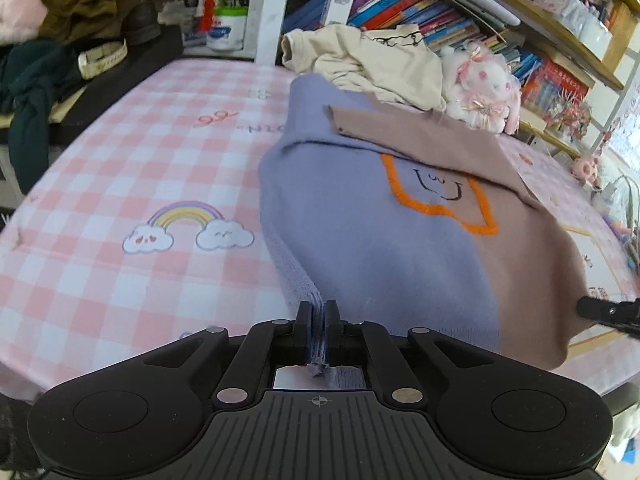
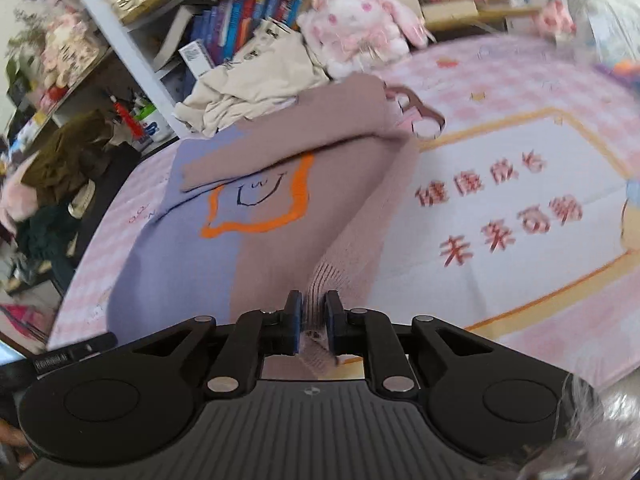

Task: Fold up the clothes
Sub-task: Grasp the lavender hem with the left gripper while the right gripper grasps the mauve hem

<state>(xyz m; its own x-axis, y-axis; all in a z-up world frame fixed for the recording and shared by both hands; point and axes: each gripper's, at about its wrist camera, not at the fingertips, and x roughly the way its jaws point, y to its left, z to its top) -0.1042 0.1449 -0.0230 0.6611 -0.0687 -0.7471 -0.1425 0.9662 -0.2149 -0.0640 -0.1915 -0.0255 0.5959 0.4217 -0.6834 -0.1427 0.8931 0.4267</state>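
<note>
Ribbed hem is what sits closest to each lens: the left gripper (image 1: 318, 312) has its fingers clamped on the lilac corner of the sweater (image 1: 380, 240), and the right gripper (image 2: 312, 304) is pinched on the mauve corner. Holding both bottom corners at once looks like a way to keep the hem taut and level, so the lower half can be carried up over the body in one even fold.

The sweater lies on the table (image 1: 140, 184), on its pink checked cloth, hem end raised toward the cameras and the rest resting flat. A mauve sleeve (image 1: 420, 136) is already folded across the chest, partly covering the orange outline (a small face is stitched inside it).

Beyond the collar, a cream garment (image 1: 372, 60) sits crumpled and touching the sweater's far edge; it would probably crowd a fold carried that way. A pink plush rabbit (image 1: 484, 88) leans just beside it, against the bookshelf (image 1: 520, 16). Dark clothes (image 1: 36, 76) are heaped at the table's left end, well apart from the work. Something small and pink (image 2: 420, 114) lies near the sweater's right shoulder; blur hides what it is.
</note>
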